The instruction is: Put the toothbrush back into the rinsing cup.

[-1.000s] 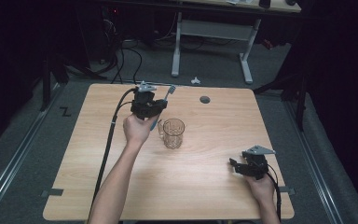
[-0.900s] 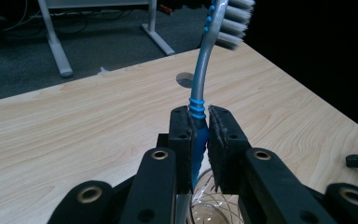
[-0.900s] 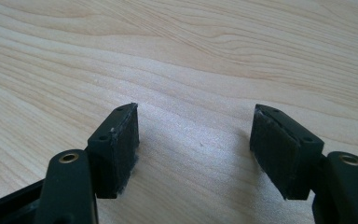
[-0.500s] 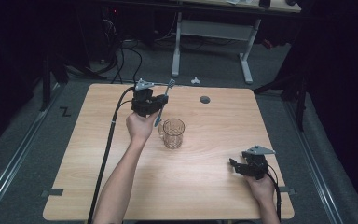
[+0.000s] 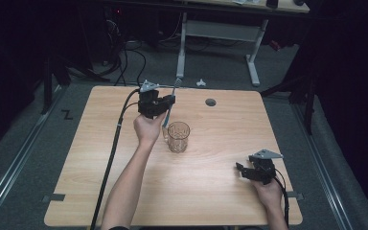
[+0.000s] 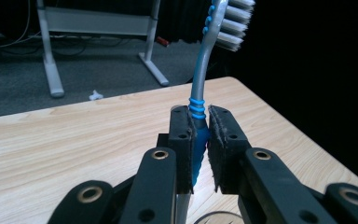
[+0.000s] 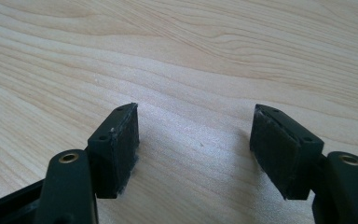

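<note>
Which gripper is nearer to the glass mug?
Left. The left gripper hangs just above and behind the glass mug, clamping a toothbrush. The right gripper rests open near the table's front right corner.

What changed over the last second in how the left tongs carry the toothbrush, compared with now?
The left tongs, shut on the toothbrush, tipped it from slanted to steeper, its lower end coming in over the glass cup while the hand drifted slightly toward the cup. The grip held. The cup and the open right tongs stayed put.
</note>
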Demonstrator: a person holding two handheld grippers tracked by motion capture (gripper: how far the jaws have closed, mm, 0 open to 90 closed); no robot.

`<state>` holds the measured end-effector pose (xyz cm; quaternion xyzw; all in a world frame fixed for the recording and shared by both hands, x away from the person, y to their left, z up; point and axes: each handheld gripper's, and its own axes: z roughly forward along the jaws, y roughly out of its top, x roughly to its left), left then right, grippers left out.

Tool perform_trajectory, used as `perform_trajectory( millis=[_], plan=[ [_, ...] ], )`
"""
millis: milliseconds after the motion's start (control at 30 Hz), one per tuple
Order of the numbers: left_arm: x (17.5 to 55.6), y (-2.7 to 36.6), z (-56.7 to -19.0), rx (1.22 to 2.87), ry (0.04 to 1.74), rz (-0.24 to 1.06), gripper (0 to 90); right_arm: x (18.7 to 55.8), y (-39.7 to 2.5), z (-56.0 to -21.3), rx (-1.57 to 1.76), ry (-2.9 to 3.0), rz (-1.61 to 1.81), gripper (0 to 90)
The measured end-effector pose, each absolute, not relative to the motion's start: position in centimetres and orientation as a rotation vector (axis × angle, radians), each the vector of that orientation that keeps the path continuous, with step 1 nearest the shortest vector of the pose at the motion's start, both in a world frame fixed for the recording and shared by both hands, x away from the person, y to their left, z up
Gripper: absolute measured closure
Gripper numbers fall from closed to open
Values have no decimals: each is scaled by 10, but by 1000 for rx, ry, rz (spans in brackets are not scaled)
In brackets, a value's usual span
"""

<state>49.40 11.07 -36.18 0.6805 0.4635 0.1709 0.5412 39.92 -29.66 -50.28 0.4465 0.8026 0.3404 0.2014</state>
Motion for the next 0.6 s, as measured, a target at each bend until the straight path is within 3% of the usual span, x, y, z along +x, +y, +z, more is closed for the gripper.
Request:
perform_trajectory(
  millis=[600],
  plan=[
    [502, 106, -371, 1607, 1098, 390, 801, 399, -297, -503, 1244, 2244, 952, 333]
  ],
)
